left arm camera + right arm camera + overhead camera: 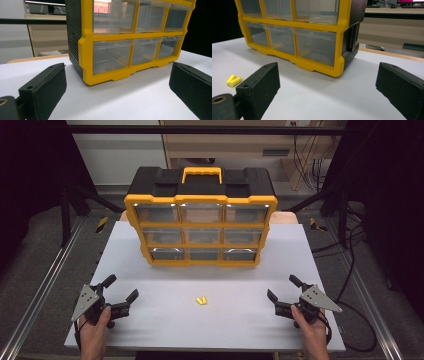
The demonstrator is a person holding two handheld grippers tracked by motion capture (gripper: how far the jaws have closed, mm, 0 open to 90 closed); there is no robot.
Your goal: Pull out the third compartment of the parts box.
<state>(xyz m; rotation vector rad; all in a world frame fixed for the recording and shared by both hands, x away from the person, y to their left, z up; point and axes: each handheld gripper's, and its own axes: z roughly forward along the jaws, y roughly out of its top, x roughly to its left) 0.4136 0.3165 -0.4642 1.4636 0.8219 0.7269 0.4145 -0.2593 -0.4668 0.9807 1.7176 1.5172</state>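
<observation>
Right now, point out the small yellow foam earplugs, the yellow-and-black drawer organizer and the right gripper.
small yellow foam earplugs (201, 300), high view, middle of the pair
yellow-and-black drawer organizer (200, 221), high view, front frame
right gripper (282, 288), high view, between its open jaws

No legible text or labels.

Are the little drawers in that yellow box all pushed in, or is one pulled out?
All pushed in. The drawer organizer shows its nine clear fronts flush with the yellow frame; both gripper views show none sticking out.

Earplugs (201, 300) before drawer cabinet (200, 217)
</observation>
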